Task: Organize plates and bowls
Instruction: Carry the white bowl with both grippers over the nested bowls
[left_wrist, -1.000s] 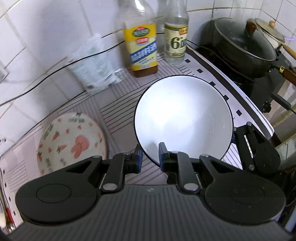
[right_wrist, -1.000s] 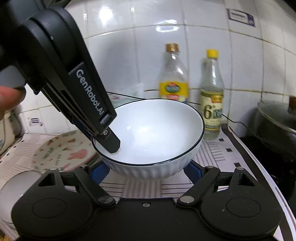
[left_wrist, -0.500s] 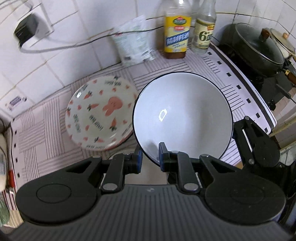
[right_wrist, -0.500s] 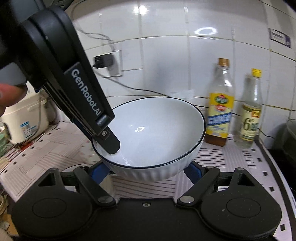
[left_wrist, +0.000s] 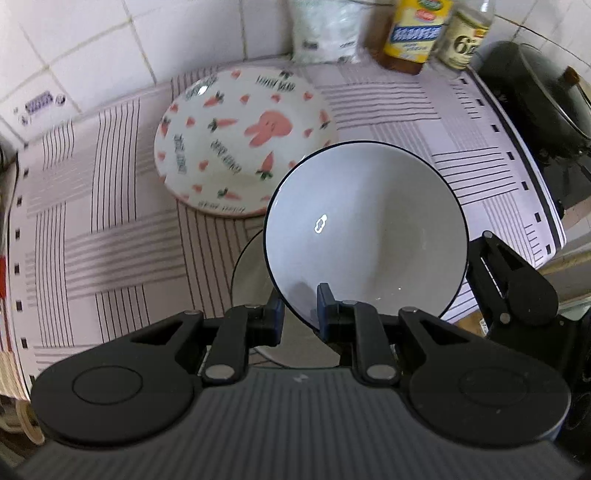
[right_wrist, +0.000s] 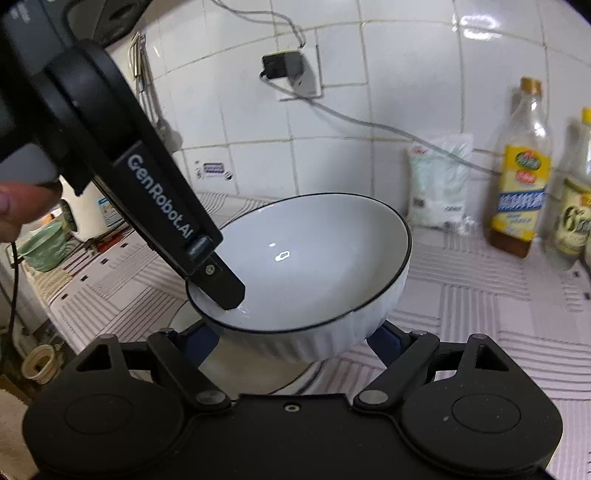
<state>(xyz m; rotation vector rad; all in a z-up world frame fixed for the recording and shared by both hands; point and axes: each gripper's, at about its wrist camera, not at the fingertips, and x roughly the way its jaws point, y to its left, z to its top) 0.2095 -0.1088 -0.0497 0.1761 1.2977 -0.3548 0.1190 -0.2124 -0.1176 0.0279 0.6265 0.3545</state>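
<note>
A white bowl with a dark rim (left_wrist: 365, 229) hangs in the air, tilted. My left gripper (left_wrist: 300, 314) is shut on its near rim. My right gripper (right_wrist: 295, 341) stands wide under the bowl (right_wrist: 314, 266), its blue fingers (right_wrist: 384, 341) against the ribbed outer wall. The left gripper's finger (right_wrist: 218, 280) shows inside the bowl in the right wrist view. A carrot-and-rabbit patterned plate (left_wrist: 243, 144) lies on the striped counter behind the bowl. A plain white plate (left_wrist: 247, 273) lies under the bowl, mostly hidden.
Two bottles (left_wrist: 413, 33) (right_wrist: 521, 177) and a white bag (right_wrist: 439, 184) stand against the tiled wall. A dark lidded pot (left_wrist: 539, 99) sits on the stove at right. A green bowl (right_wrist: 44, 247) is far left. A plug and cable (right_wrist: 284, 66) hang on the wall.
Both grippers have carried the bowl leftward along the counter, away from the bottles. It now hangs over the plain white plate, next to the patterned plate.
</note>
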